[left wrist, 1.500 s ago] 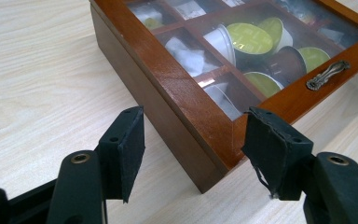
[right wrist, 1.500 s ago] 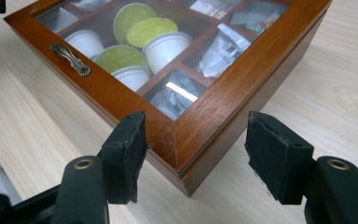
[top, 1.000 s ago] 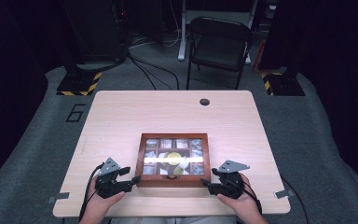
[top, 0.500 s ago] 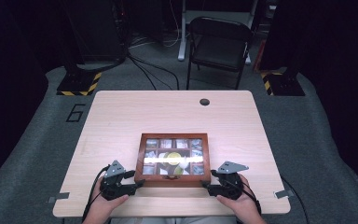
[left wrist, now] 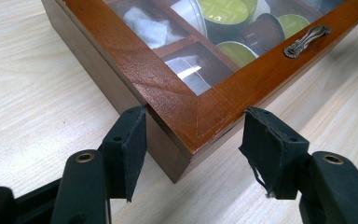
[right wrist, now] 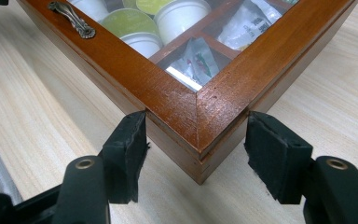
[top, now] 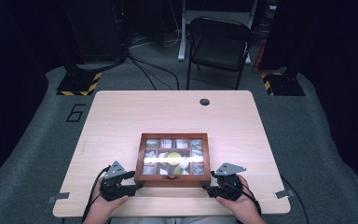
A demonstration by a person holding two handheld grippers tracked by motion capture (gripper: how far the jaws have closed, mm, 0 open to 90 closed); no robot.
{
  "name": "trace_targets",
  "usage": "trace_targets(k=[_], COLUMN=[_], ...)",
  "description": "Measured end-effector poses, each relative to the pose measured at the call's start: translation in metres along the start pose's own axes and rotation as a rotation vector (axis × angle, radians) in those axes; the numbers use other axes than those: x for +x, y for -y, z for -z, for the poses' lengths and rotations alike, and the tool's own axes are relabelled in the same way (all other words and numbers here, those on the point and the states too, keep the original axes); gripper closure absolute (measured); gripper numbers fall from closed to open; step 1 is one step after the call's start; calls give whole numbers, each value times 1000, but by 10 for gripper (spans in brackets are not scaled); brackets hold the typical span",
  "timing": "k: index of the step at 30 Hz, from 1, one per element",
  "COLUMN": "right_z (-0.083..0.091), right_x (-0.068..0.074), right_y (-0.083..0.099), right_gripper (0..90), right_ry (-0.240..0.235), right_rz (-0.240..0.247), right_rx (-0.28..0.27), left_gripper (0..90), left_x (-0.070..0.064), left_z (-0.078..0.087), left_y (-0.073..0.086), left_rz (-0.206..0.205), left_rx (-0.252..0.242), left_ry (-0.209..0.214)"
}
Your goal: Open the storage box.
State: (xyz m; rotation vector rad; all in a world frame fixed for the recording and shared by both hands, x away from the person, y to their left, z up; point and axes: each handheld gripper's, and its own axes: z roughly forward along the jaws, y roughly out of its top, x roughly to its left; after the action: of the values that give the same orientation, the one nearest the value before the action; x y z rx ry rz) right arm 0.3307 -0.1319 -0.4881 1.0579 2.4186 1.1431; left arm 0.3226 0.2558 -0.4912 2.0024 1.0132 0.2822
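Left gripper [top: 137,183] moved inward since earlier frame, now at near-left corner of wooden box [top: 173,176]; jaws wide, straddling corner. Right gripper [top: 207,185] likewise wide astride near-right corner. Box lies on table [top: 121,116], near front edge, glass lid closed. Chair [top: 220,44] beyond.

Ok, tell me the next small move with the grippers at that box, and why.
Probably close both grippers on the corners. The left gripper and right gripper each straddle a near corner of the wooden box, jaws open, pads at or nearly at the wood. The lid looks shut, so a firm hold should come first.
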Motion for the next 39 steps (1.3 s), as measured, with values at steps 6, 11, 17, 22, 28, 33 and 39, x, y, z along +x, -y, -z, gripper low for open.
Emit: trace_targets(k=[6, 11, 17, 22, 28, 33, 39], right_z=[0, 1, 2, 3, 4, 3, 5], right_x=[0, 1, 0, -1, -2, 0, 0], right_y=[0, -1, -2, -3, -3, -3, -5], right_gripper=[391, 397, 409, 409, 404, 434, 436], right_ry=[5, 10, -12, -14, -28, -2, 3], right_rz=[12, 12, -9, -8, -33, 9, -19], right_rx=[-2, 1, -6, -7, -23, -19, -46], left_gripper=[405, 433, 441, 439, 442, 441, 438], left_x=[0, 0, 0, 1, -1, -1, -2], left_z=[-1, -2, -3, -1, 0, 0, 2], left_y=[1, 2, 0, -1, -3, -5, -7], left_rz=[-1, -36, -28, -33, -24, -18, -31], left_rx=[0, 39, 36, 37, 26, 9, -16], left_ry=[0, -12, -19, -17, -9, -6, -21])
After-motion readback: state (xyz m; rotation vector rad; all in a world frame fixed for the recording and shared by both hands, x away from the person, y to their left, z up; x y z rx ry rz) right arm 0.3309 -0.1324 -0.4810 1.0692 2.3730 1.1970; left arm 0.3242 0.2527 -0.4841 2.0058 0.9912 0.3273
